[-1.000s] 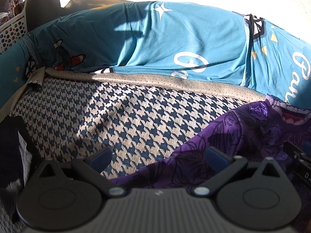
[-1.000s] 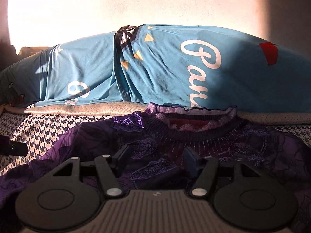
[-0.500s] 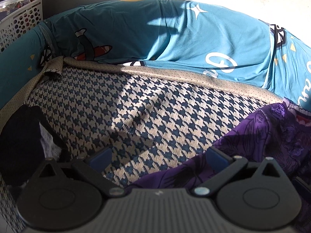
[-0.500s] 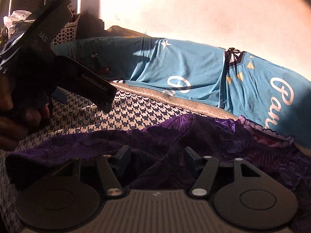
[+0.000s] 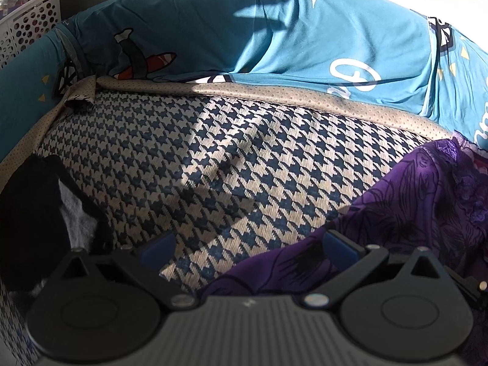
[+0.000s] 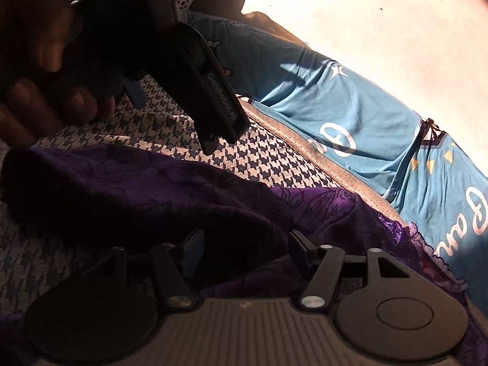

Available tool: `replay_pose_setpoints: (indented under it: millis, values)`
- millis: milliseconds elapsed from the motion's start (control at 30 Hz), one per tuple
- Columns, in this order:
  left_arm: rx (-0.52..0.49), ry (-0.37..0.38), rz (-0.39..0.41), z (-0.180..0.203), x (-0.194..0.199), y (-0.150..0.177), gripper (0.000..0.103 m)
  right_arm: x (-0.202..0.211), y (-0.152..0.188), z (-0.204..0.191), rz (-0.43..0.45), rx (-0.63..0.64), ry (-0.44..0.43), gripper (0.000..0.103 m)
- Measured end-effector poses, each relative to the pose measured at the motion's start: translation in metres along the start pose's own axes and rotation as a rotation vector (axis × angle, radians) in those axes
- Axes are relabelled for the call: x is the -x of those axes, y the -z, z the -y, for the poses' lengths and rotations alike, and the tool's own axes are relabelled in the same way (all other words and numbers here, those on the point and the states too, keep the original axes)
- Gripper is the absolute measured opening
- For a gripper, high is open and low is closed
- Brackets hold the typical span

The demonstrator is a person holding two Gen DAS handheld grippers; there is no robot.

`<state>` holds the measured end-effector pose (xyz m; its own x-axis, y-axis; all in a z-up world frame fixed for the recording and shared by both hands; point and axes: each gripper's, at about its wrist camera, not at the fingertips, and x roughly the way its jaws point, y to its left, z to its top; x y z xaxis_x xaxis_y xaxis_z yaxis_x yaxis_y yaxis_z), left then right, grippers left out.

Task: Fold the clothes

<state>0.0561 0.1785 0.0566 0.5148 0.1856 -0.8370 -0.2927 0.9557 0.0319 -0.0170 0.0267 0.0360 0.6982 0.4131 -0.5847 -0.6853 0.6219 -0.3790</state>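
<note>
A purple garment (image 6: 189,195) lies crumpled on the houndstooth cover (image 5: 213,164), spreading from the cover's near edge back toward the teal printed bedding (image 5: 305,39) that runs along its far side. The left gripper (image 5: 248,245) hangs over the cover with its blue-padded fingers spread wide, one over bare houndstooth, the other above the garment's edge; a hand (image 6: 45,70) holds it. The right gripper (image 6: 245,251) sits low with fingers apart, dark purple folds bunched between them without being pinched. A black-and-grey cloth (image 5: 45,213) lies at the cover's left edge, and a white perforated basket (image 5: 27,27) stands beyond it.
</note>
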Motion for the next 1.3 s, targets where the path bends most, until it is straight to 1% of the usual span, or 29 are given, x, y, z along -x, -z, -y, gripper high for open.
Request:
replay_pose_setpoints:
  millis: [100, 200, 267, 433, 467, 500, 533, 567, 600, 633, 700, 767, 800, 867, 967, 1067, 1100, 1133, 1167, 1200, 1233, 1267, 1300]
  values:
    - [0.002, -0.009, -0.006, -0.007, -0.005, 0.001, 0.103, -0.004, -0.001, -0.011, 0.004, 0.083, -0.002, 0.062]
    - [0.021, -0.015, -0.019, -0.017, -0.010, 0.001, 0.103, -0.008, -0.002, -0.025, 0.027, 0.169, 0.002, 0.068]
    - [0.023, -0.028, -0.019, -0.023, -0.012, 0.001, 0.103, -0.013, -0.002, -0.032, 0.031, 0.202, -0.003, 0.071]
    - [0.043, -0.022, -0.032, -0.034, -0.015, 0.002, 0.103, -0.027, -0.003, -0.048, 0.034, 0.267, 0.015, 0.070]
    - [0.043, -0.022, -0.032, -0.035, -0.015, 0.002, 0.103, -0.029, -0.004, -0.049, 0.031, 0.261, 0.006, 0.062]
    - [0.041, -0.025, -0.029, -0.036, -0.015, 0.002, 0.103, -0.031, -0.004, -0.049, 0.028, 0.256, -0.003, 0.058]
    - [0.040, -0.028, -0.025, -0.037, -0.014, 0.001, 0.103, -0.032, -0.005, -0.050, 0.031, 0.257, -0.010, 0.052]
    - [0.038, -0.032, -0.021, -0.038, -0.013, 0.001, 0.103, -0.033, -0.005, -0.050, 0.034, 0.259, -0.017, 0.040]
    - [0.036, -0.035, -0.016, -0.039, -0.012, 0.001, 0.103, -0.034, -0.006, -0.050, 0.030, 0.263, -0.021, 0.031]
    - [0.035, -0.039, -0.012, -0.039, -0.011, 0.000, 0.103, -0.035, -0.007, -0.050, 0.025, 0.260, -0.029, 0.012]
    - [0.044, -0.048, 0.003, -0.043, -0.007, -0.002, 0.103, -0.035, -0.009, -0.049, 0.046, 0.238, -0.026, 0.009]
    - [0.065, -0.064, 0.043, -0.049, 0.004, -0.007, 0.103, -0.031, -0.017, -0.044, 0.129, 0.160, 0.020, 0.008]
    - [0.074, -0.079, 0.069, -0.051, 0.009, -0.009, 0.103, -0.028, -0.021, -0.042, 0.171, 0.120, 0.044, 0.008]
    - [0.086, -0.109, 0.114, -0.056, 0.019, -0.013, 0.103, -0.022, -0.032, -0.033, 0.254, -0.036, 0.030, 0.008]
    - [0.097, -0.147, 0.155, -0.062, 0.028, -0.017, 0.103, -0.017, -0.040, -0.043, 0.319, -0.093, 0.018, 0.008]
    - [0.100, -0.169, 0.173, -0.066, 0.032, -0.018, 0.103, -0.016, -0.040, -0.053, 0.344, -0.089, 0.013, 0.008]
    - [0.102, -0.169, 0.172, -0.067, 0.031, -0.019, 0.103, -0.018, -0.039, -0.054, 0.327, -0.088, -0.010, 0.008]
    - [0.104, -0.161, 0.162, -0.068, 0.029, -0.019, 0.103, -0.020, -0.039, -0.055, 0.309, -0.087, -0.034, 0.011]
    - [0.107, -0.153, 0.152, -0.068, 0.027, -0.018, 0.103, -0.023, -0.038, -0.056, 0.291, -0.086, -0.058, 0.012]
    - [0.110, -0.145, 0.142, -0.069, 0.025, -0.017, 0.103, -0.024, -0.038, -0.058, 0.262, -0.062, -0.073, 0.014]
    - [0.113, -0.137, 0.132, -0.069, 0.023, -0.017, 0.103, -0.026, -0.038, -0.060, 0.233, -0.036, -0.087, 0.023]
    - [0.117, -0.130, 0.124, -0.070, 0.022, -0.016, 0.103, -0.026, -0.035, -0.061, 0.205, -0.008, -0.114, 0.038]
    - [0.121, -0.127, 0.120, -0.071, 0.021, -0.015, 0.103, -0.024, -0.036, -0.064, 0.194, 0.014, -0.149, 0.045]
